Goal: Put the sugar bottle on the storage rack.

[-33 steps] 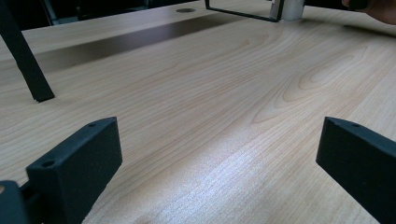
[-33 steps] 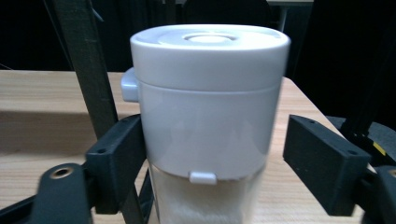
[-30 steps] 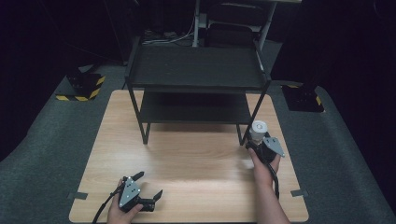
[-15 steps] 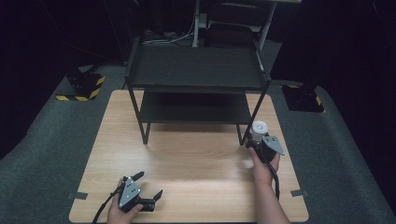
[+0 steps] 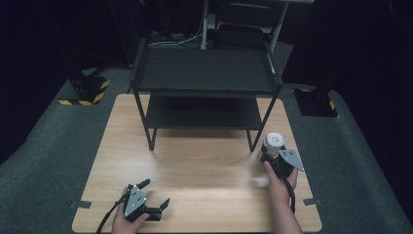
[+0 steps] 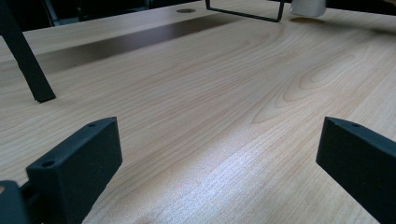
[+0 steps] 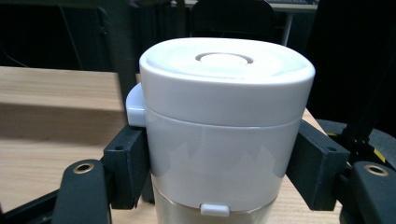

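The right tool (image 5: 272, 155) is clamped on the white lidded container (image 5: 273, 143), held upright at the counter's (image 5: 195, 165) right side just beside the black shelf rack's (image 5: 204, 73) near right leg, while the left tool (image 5: 155, 200) rests near left, jaws apart.

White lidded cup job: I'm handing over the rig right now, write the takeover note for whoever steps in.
Right gripper: shut on the white lidded cup, pads on both sides of its body, cup upright, near the right front leg of the black shelf rack.
Left gripper: open, holding nothing, low over the wooden table at its near left.
Done: cup gripped.
Left: the cup likely goes on a rack shelf; both shelves look free. Then release.
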`<state>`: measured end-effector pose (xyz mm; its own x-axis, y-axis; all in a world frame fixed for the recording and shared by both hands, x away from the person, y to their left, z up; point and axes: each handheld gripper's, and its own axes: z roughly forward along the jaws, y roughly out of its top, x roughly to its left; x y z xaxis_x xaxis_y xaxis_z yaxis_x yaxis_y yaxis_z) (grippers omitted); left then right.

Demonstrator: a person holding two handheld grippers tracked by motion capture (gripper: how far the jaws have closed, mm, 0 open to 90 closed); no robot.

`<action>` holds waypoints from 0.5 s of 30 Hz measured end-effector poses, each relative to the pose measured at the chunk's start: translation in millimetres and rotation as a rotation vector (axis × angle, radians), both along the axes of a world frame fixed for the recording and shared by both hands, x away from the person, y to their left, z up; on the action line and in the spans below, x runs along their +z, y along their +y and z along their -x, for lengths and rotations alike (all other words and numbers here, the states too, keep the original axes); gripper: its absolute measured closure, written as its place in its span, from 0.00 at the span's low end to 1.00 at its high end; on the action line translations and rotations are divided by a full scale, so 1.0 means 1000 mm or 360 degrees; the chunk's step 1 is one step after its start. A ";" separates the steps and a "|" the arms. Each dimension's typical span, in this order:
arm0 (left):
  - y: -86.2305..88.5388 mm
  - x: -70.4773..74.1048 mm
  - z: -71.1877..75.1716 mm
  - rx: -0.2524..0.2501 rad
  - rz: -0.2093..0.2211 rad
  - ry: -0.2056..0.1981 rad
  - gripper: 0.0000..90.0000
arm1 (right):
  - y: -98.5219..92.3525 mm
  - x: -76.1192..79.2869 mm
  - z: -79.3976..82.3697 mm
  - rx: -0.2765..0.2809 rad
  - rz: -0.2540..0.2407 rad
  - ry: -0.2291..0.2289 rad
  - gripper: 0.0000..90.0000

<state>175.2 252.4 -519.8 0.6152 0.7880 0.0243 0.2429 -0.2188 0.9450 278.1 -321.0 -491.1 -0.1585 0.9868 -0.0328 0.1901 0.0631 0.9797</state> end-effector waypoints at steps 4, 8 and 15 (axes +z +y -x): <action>0.000 0.000 0.000 0.0001 -0.0002 -0.0001 0.01 | 0.000 0.007 0.015 0.0077 -0.0004 -0.0016 0.34; 0.000 0.000 0.000 0.0002 0.0000 -0.0003 0.01 | 0.007 0.013 0.030 0.0131 -0.0016 -0.0031 0.34; 0.000 0.000 0.001 0.0002 0.0000 -0.0005 0.01 | 0.020 0.021 0.047 0.0196 -0.0050 -0.0033 0.34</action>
